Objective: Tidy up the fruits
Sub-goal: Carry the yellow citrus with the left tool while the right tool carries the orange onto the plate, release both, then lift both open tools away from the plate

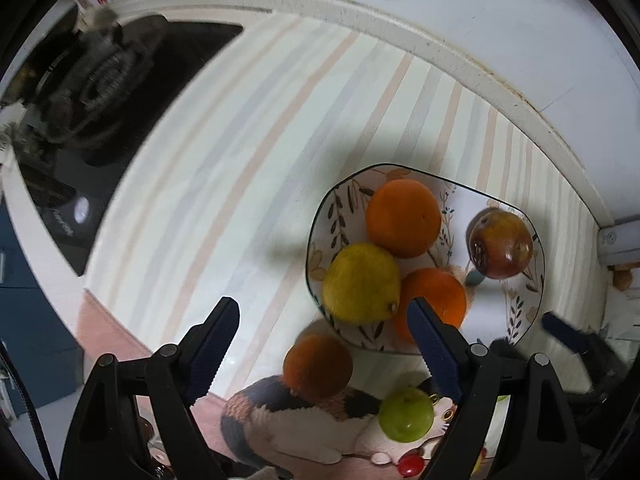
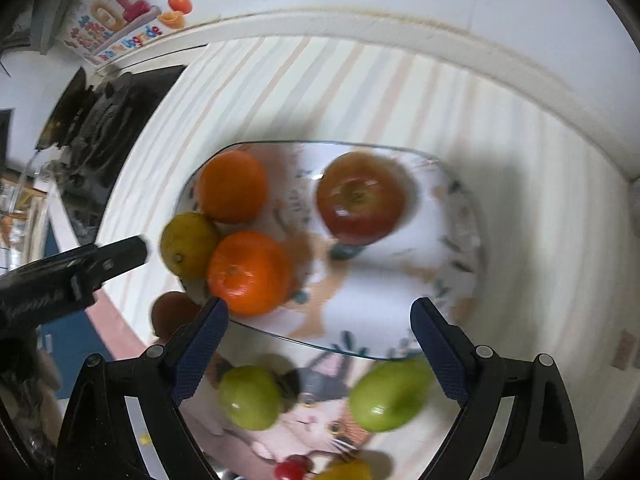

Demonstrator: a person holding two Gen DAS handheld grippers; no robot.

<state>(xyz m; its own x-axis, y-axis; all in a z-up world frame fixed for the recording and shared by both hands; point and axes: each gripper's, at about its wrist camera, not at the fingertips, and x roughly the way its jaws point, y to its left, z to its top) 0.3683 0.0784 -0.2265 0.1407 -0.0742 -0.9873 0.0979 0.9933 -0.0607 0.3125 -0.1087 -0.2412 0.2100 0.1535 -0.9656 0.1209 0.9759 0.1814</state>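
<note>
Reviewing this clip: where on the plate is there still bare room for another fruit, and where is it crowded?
Free: the plate floor below the red apple, toward its right rim. Crowded: the left side, where two oranges and the lemon bunch together.

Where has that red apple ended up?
The red apple sits on the patterned plate, alone on its right side, apart from the two oranges and the lemon bunched at the left; both views show it.
</note>
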